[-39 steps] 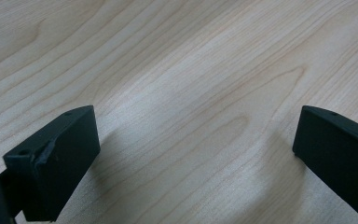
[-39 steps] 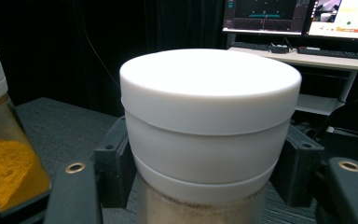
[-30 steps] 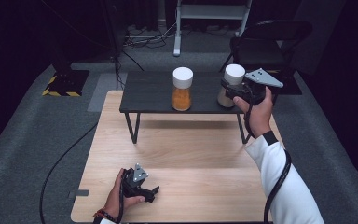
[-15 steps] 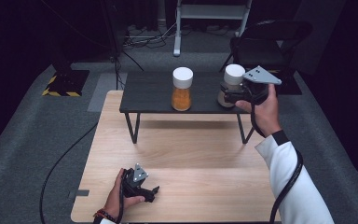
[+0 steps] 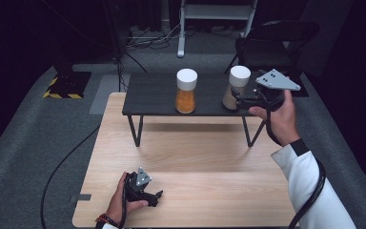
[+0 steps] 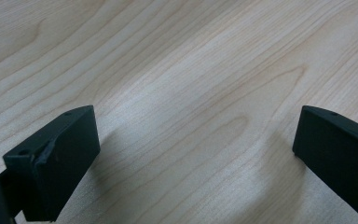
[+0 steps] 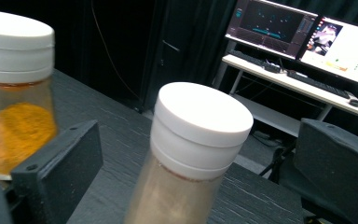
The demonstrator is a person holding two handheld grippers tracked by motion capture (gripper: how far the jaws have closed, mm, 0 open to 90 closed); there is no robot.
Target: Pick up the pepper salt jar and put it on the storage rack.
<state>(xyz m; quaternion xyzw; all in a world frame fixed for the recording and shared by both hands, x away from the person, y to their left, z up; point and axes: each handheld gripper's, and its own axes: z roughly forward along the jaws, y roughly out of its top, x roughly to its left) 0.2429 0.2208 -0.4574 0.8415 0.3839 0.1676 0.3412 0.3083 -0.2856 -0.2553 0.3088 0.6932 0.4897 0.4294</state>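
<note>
- Two black two-jaw grippers are in the person's hands, one at each side of the high view.
- The left gripper (image 5: 153, 196) rests low on the pale wooden tabletop (image 5: 195, 162), near its front edge, held in the left hand (image 5: 124, 200); its jaws stand wide apart with nothing but bare wood grain between them, as the left gripper view shows.
- A black low raised shelf on thin metal legs (image 5: 157, 95) stands at the far end of the tabletop.
- A clear glass jar of orange powder with a white screw lid (image 5: 186, 90) stands upright near the middle of the black shelf.
- A clear glass jar of pale beige powder with a white screw lid (image 5: 238, 87) stands upright on the same shelf, to the right of the orange one and well apart from it.
- The right gripper (image 5: 240, 98), with its grey three-cornered plate on top, sits at the shelf's right end in the right hand (image 5: 279, 117); its jaws have just been opening and now stand wide on either side of the beige jar without pressing on it.
- In the right gripper view the beige jar (image 7: 193, 154) stands between the two jaws, and the orange jar (image 7: 14, 93) is at the left behind the left jaw.
- A white sleeve (image 5: 314, 191) covers the right forearm.
</note>
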